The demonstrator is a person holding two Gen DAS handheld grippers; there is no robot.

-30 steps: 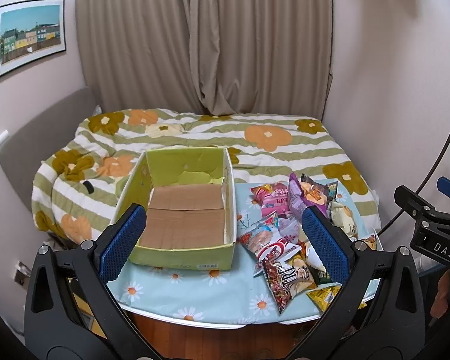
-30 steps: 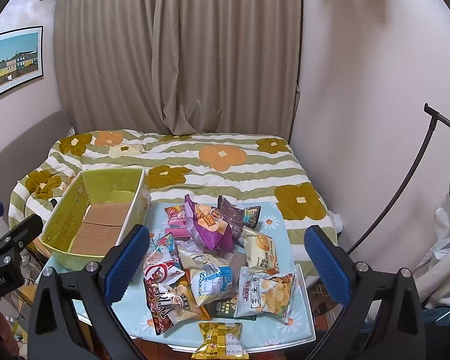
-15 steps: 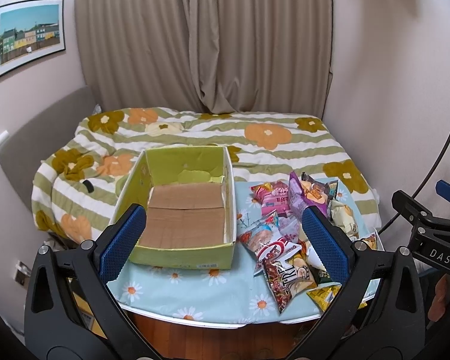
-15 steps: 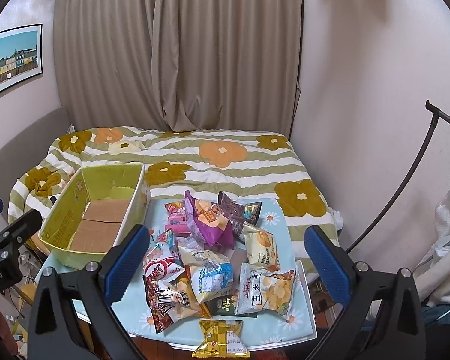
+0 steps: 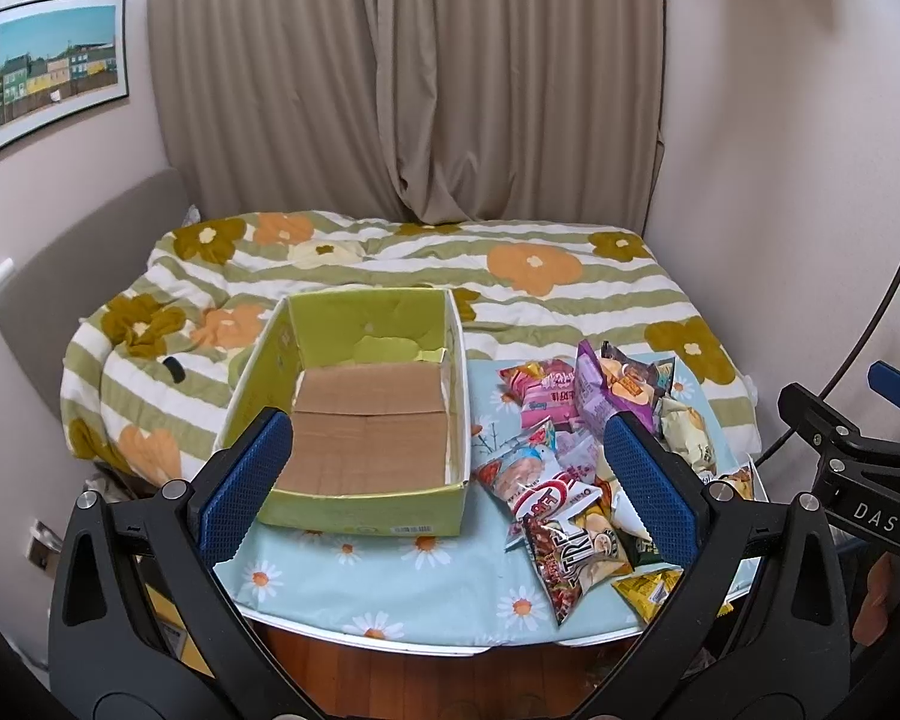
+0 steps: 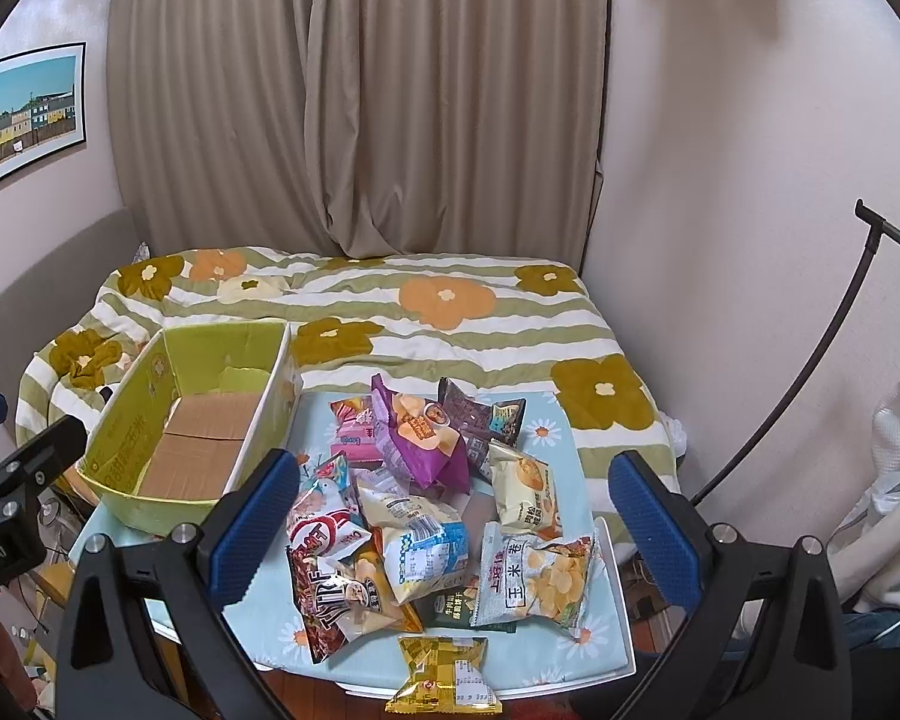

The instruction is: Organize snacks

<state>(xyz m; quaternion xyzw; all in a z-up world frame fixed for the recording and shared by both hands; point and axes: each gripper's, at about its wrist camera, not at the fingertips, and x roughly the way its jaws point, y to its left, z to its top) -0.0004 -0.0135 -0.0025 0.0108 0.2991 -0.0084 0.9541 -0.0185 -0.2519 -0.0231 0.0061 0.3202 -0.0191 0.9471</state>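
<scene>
Two tools hang wide apart and empty above the tabletop (image 5: pixel 342 582): left tool (image 5: pixel 447 489), right tool (image 6: pixel 453 525). Snack packets (image 6: pixel 426 516) lie heaped just beside the green box (image 5: pixel 354 504).

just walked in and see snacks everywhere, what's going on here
A person holds a pair of tongs in each hand over a small table at the foot of a bed. A green box sits on the table's left side with nothing in it, and a pile of snack bags lies to its right. The left tongs and the right tongs are both open and hold nothing, so no bag has gone into the box yet.
</scene>
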